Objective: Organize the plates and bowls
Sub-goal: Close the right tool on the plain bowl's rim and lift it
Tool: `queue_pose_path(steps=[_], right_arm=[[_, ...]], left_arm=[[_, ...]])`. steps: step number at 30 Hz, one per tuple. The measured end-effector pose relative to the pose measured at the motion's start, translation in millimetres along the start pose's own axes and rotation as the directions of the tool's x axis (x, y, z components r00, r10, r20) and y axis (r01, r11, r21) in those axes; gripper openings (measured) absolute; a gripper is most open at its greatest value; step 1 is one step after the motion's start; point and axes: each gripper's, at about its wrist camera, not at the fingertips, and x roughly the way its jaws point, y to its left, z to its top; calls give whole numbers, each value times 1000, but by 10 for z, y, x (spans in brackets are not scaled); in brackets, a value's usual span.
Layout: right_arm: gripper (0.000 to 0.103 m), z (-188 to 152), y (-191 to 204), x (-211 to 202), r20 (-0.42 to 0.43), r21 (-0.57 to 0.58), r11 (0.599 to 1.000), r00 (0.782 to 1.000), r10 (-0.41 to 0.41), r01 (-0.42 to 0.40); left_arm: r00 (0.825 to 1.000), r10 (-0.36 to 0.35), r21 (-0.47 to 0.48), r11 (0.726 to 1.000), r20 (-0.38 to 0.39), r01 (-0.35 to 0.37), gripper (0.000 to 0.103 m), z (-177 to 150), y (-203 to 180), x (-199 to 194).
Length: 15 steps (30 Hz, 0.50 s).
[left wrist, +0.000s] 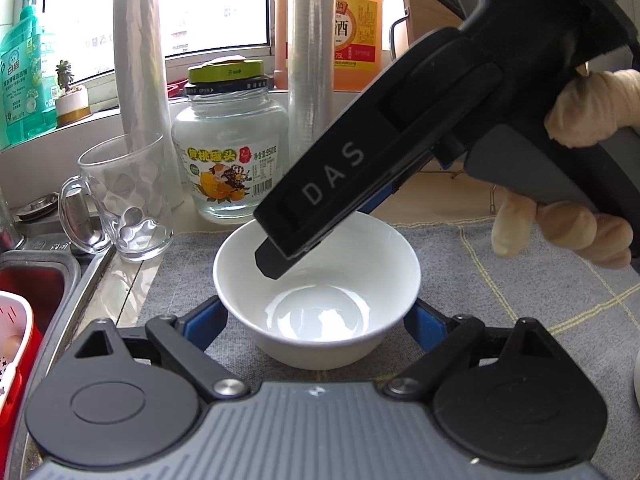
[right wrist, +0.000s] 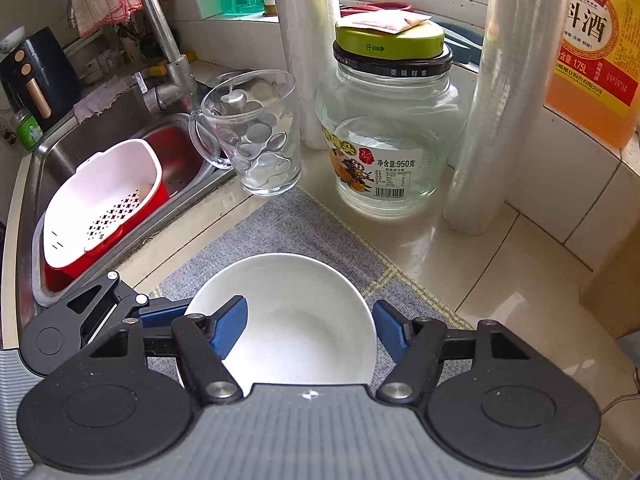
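A white bowl (left wrist: 316,292) stands upright on a grey mat (left wrist: 500,280). My left gripper (left wrist: 316,320) is open, its blue fingers on either side of the bowl's near wall. My right gripper (right wrist: 310,328) is open and straddles the bowl (right wrist: 296,312) from above: its left finger (right wrist: 228,328) is inside the bowl, its right finger (right wrist: 390,332) outside the rim. In the left wrist view the right gripper's finger (left wrist: 280,256) dips into the bowl from the upper right.
A glass mug (right wrist: 256,136), a glass jar with a green lid (right wrist: 390,128) and two rolls of cling film (right wrist: 492,100) stand behind the bowl. A sink with a red and white strainer basket (right wrist: 100,208) is at the left. An orange bottle (right wrist: 592,44) stands at the back right.
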Motion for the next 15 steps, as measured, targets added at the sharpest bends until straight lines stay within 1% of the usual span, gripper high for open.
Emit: queue_pose_path(steps=[5,15], right_arm=[[72,1,-12,43,-13,-5,1000,1000,17,-17],[72,43,-40,95,-30,-21,999,999,29,-29]], left_arm=[[1000,3,9,1000,12,-3,94,13,12,-19],[1000,-5,13,1000,8,5,94,19,26,2]])
